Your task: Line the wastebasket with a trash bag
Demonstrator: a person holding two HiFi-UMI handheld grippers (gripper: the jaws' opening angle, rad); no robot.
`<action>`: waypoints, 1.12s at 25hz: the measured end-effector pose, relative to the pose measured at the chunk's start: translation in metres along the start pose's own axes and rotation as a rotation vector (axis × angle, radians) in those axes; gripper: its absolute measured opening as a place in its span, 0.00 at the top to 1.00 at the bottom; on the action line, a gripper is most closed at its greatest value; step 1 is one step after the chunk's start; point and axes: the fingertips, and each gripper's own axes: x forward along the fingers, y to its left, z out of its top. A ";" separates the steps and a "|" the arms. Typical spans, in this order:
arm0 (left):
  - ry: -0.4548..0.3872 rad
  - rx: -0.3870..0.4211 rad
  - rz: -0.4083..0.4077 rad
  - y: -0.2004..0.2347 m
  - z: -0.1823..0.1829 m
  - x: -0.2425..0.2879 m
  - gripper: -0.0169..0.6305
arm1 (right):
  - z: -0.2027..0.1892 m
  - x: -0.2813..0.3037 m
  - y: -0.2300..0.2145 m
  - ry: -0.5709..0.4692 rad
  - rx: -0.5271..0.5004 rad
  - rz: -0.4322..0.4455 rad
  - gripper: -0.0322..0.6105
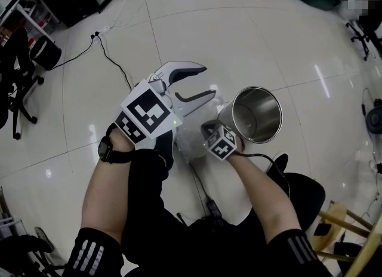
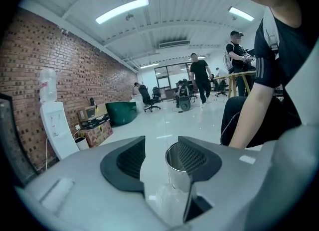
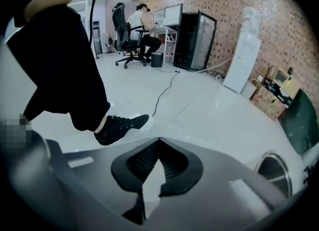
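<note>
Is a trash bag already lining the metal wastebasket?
No, the head view shows the wastebasket standing open on the floor with only bare shiny metal inside.

Open-plan office, brick wall (image 2: 70, 65), water dispenser (image 2: 56, 125), office chair (image 3: 118, 26), desk monitors (image 3: 168, 15), glossy white floor (image 1: 250, 49)

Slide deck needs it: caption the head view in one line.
Open left gripper and shut right gripper beside a bare steel wastebasket on white tile, clear trash bag beneath them.
</note>
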 end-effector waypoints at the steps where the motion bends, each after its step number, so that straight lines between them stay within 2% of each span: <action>1: -0.001 0.001 0.001 0.000 0.002 0.003 0.67 | 0.009 -0.009 -0.006 -0.023 -0.007 -0.012 0.94; 7: -0.005 -0.006 0.000 0.002 0.014 0.029 0.67 | 0.040 -0.067 -0.044 -0.136 0.025 -0.077 0.94; 14: -0.056 0.014 -0.010 -0.006 0.039 0.051 0.67 | 0.074 -0.151 -0.093 -0.293 0.043 -0.186 0.94; 21: -0.035 0.039 -0.058 -0.028 0.043 0.081 0.67 | 0.054 -0.218 -0.171 -0.326 0.055 -0.331 0.94; 28: -0.030 0.033 -0.066 -0.028 0.048 0.096 0.67 | 0.035 -0.268 -0.244 -0.354 0.124 -0.459 0.94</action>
